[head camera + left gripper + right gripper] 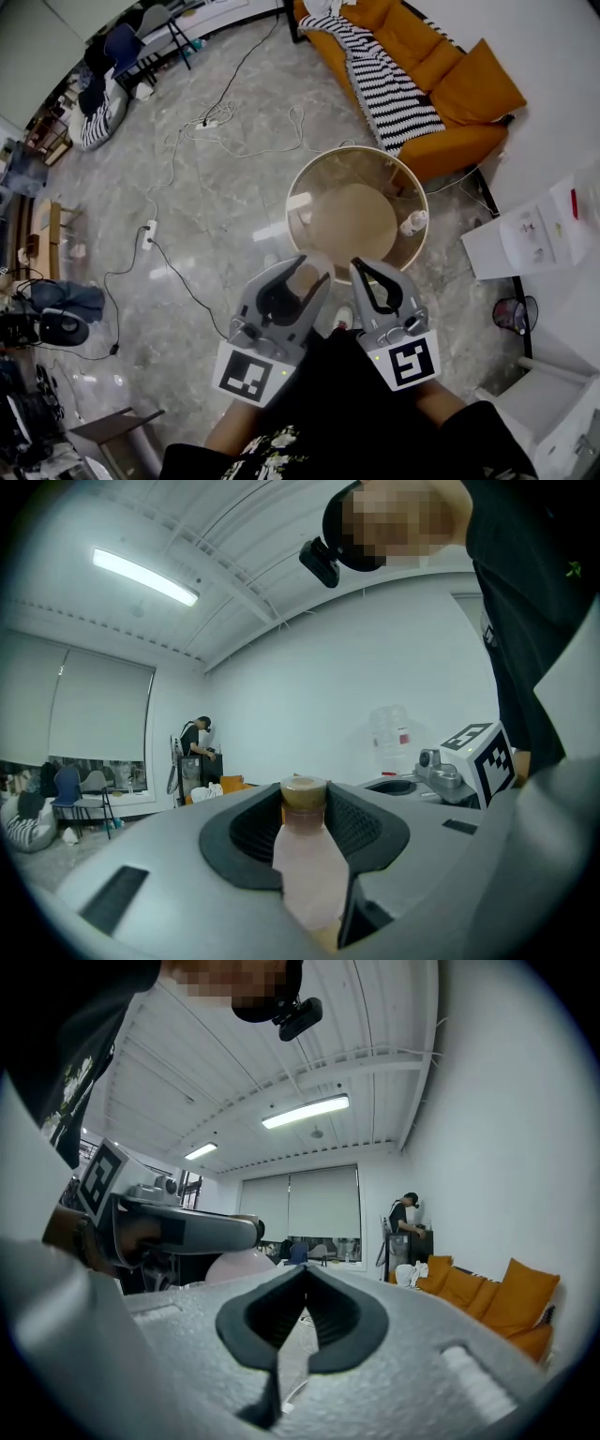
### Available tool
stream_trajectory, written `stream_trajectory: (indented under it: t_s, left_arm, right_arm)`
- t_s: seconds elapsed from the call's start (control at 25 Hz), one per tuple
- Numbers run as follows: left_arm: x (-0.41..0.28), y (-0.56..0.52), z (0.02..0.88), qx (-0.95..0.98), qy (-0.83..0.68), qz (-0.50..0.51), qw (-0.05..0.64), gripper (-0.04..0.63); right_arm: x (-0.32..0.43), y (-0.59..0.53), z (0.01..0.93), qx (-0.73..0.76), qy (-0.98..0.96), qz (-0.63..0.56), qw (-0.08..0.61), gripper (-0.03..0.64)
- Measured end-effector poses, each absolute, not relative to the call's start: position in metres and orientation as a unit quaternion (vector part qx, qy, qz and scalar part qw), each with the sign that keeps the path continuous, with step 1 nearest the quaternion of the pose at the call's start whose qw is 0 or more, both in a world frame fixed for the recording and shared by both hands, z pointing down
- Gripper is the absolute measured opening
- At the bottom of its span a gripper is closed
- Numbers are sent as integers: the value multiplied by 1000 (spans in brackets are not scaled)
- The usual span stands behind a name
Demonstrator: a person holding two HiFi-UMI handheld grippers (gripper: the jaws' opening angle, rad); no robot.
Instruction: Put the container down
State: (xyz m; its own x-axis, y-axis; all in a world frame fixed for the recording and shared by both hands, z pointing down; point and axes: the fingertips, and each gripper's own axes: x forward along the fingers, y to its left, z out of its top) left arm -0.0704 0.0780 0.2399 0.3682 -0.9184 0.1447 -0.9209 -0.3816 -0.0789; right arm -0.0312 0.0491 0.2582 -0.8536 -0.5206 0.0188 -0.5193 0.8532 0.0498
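My left gripper (306, 268) is shut on a pale pink bottle (307, 864) with a tan cap, the bottle lying along the jaws with its cap at the tips. From the head view the bottle (303, 279) shows between the dark pads, just short of the round table's near rim (319, 253). My right gripper (366, 268) hangs beside it with its jaws together and nothing between them. Seen in the right gripper view, the dark pads (333, 1321) meet at the tip, and the left gripper (187, 1230) with the pink bottle (239, 1265) is at the left.
A small bottle (412, 223) stands at the right edge of the round table. An orange sofa (441, 75) with a striped blanket is beyond it. Cables and power strips (148, 234) lie on the floor to the left. White boxes (534, 234) stand at the right. A person (199, 738) stands far off.
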Motion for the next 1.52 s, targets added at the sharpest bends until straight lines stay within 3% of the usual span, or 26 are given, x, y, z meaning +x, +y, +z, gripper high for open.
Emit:
stream_trajectory:
  t_s: [0.8, 1.52]
  left_arm:
    - [-141, -110, 238, 918, -382, 107, -18, 152]
    - [-119, -205, 280, 983, -151, 107, -21, 152]
  right_arm:
    - [-91, -119, 259, 447, -893, -1, 43, -5]
    - [-70, -181, 311, 641, -759, 75, 84, -5]
